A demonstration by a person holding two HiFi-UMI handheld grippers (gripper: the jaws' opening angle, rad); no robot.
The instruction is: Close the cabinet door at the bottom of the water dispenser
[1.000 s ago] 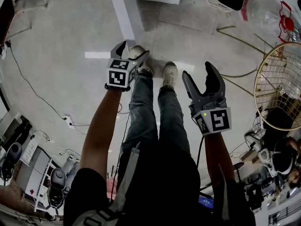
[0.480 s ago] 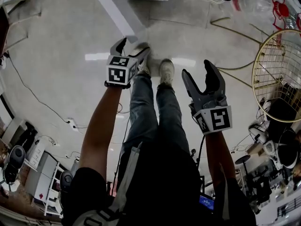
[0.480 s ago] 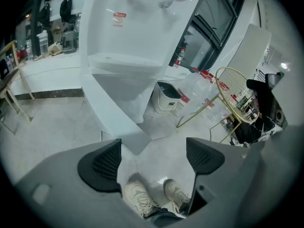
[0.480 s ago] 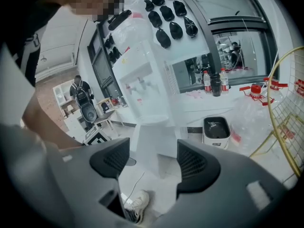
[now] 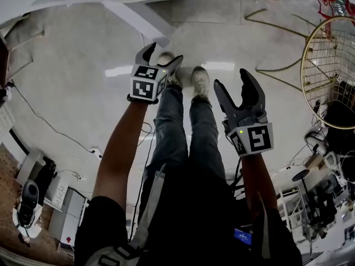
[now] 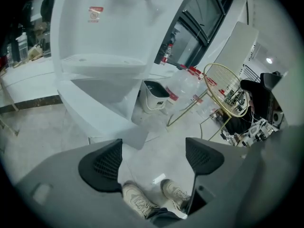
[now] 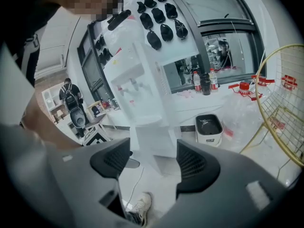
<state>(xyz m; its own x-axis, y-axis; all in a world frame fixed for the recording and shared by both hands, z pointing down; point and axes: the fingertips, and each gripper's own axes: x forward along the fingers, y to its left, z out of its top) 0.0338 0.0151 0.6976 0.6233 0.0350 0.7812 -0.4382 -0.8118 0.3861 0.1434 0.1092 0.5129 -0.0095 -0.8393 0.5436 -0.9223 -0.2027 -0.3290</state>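
The person stands on a pale floor (image 5: 66, 98), legs in jeans and light shoes (image 5: 200, 81) pointing toward the water dispenser. Both arms are held out in front. The left gripper (image 5: 162, 55) hangs above the left shoe with its jaws spread wide; its own view shows only floor and the two shoes between the pads. The right gripper (image 5: 232, 81) is just beside the right leg, jaws likewise standing apart with nothing between them, aimed across the floor at the dispenser's lower part.

Just beyond the toes, the cabinet door (image 6: 108, 121) stands open, a white panel swung out from the bottom of the water dispenser (image 6: 102, 27) toward the person; neither gripper touches it. The dispenser rises white behind it, its taps and drip shelf above the cabinet.

To the right of the dispenser, a small white bin (image 6: 154, 97) with a dark top sits on the floor, with clear plastic bottles (image 6: 183, 85) beside it. Further right stands a round gold wire frame (image 5: 328, 73) on thin gold legs.
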